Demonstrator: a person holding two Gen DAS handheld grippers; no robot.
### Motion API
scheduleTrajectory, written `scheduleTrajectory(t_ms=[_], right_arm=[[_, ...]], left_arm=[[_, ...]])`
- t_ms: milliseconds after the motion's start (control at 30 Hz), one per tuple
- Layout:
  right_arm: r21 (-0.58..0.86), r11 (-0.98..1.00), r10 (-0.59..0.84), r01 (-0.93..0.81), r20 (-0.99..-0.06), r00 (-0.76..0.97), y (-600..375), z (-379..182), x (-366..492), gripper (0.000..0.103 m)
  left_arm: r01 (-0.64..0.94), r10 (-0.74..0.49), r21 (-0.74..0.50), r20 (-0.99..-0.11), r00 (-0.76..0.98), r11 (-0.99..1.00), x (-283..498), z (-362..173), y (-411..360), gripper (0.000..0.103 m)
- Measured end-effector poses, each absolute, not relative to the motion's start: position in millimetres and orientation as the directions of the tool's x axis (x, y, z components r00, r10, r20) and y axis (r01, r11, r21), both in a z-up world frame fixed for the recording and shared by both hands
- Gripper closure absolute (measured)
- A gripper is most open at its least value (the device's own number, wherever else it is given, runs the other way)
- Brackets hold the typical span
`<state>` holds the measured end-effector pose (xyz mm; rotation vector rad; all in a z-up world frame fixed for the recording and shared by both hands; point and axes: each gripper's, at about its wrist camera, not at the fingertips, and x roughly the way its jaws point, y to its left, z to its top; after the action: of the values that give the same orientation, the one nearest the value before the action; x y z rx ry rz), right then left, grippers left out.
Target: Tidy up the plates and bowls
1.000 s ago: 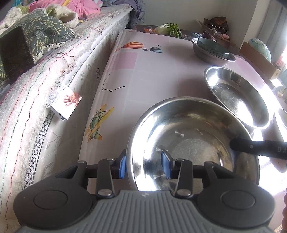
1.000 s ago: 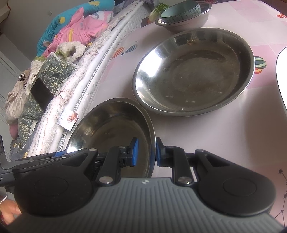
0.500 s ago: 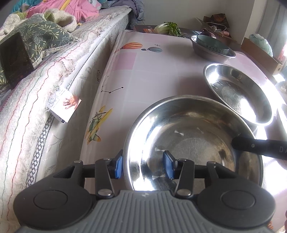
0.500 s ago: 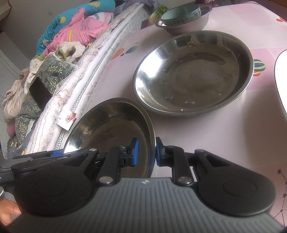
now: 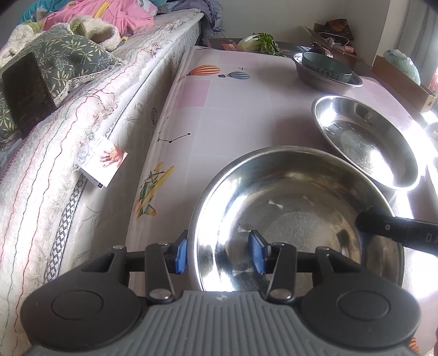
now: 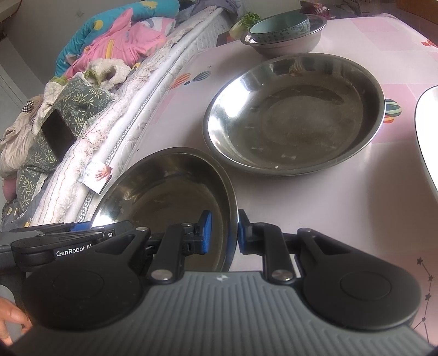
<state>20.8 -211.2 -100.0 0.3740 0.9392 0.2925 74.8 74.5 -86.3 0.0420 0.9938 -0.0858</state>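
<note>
Your right gripper (image 6: 221,232) is clamped narrowly on the rim of the near steel plate (image 6: 169,191), one blue pad inside the dish and the other outside against its edge. Your left gripper (image 5: 219,253) straddles the opposite rim of that same plate (image 5: 295,219) with its jaws part-open: the pads stand on either side of the rim with a gap showing, so it is not pressing. The plate sits at the near edge of the pink patterned surface (image 6: 314,205), close to the bed (image 6: 90,142). Just beyond it lies a second steel plate (image 6: 295,115), apart from the first. At the far end, a teal bowl (image 6: 279,26) rests inside a steel bowl (image 6: 287,43). A white dish's edge (image 6: 427,131) shows on the right.
</note>
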Motion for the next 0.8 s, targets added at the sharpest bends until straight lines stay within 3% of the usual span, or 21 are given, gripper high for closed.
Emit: scheduleTrajectory(t_ms=[800], right_arm=[[0.431,0.898,0.4,-0.084,-0.724,0.561,-209.7,-98.3,18.1,0.084]], left_arm=[[0.087,-0.052,-0.005,-0.832,0.552,0.996,66.8,-80.6,75.4,0.057]])
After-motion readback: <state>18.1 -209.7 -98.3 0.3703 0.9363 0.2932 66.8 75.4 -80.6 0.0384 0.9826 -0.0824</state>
